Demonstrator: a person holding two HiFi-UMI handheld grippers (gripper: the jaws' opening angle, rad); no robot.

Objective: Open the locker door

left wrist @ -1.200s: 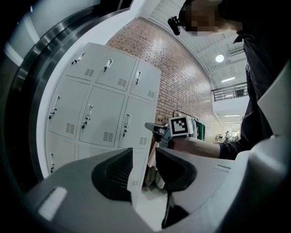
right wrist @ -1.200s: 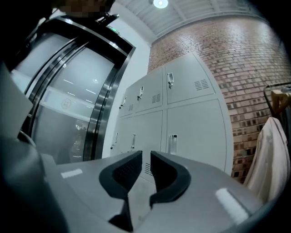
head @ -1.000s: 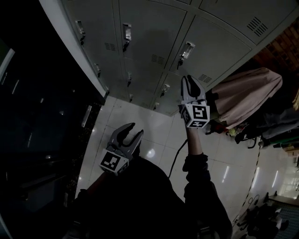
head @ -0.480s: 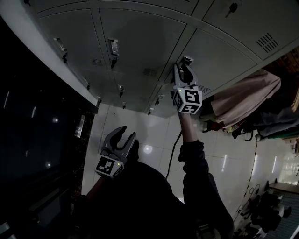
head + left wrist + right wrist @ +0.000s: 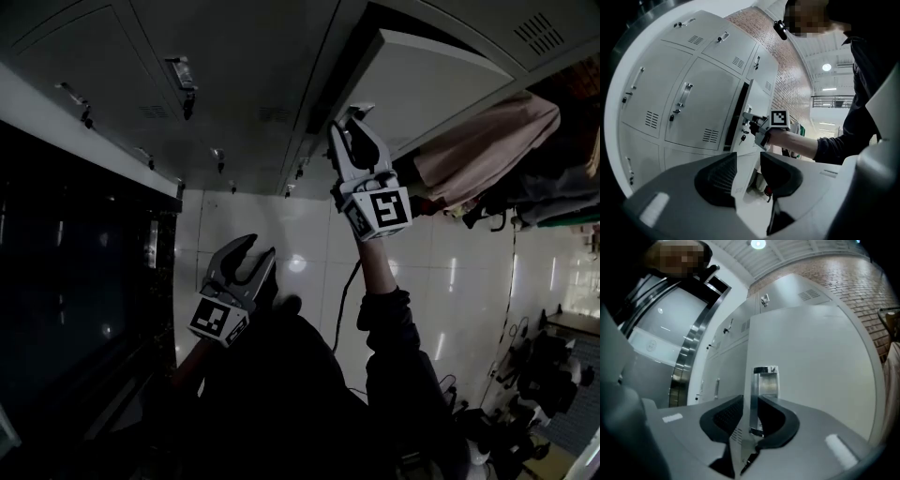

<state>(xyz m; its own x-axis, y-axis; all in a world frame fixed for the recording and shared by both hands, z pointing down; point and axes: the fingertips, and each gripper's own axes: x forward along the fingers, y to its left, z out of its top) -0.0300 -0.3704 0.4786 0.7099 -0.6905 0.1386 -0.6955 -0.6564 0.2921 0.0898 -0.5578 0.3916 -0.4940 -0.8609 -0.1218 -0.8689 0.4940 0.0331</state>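
The grey locker door (image 5: 427, 70) stands swung out from its frame, with a dark gap (image 5: 323, 75) beside it. My right gripper (image 5: 349, 122) is raised to the door's left edge. Its jaws are closed around the upright metal handle (image 5: 765, 380), which stands between the pads (image 5: 736, 416). The door's flat face (image 5: 820, 362) fills the right of the right gripper view. From the left gripper view I see the right gripper (image 5: 751, 119) at the opened door (image 5: 757, 101). My left gripper (image 5: 246, 262) hangs low, open, with nothing between its fingers (image 5: 717, 176).
More closed grey lockers (image 5: 216, 56) with small handles run to the left. A dark glass-fronted wall (image 5: 84, 281) is at far left. Hanging clothes (image 5: 483, 145) are to the right of the door. White glossy floor tiles (image 5: 450, 281) lie below, with a cable (image 5: 345, 300) trailing.
My right gripper has risen from beside the lockers to the handle and drawn the door out from its frame. The left gripper has stayed low and open.
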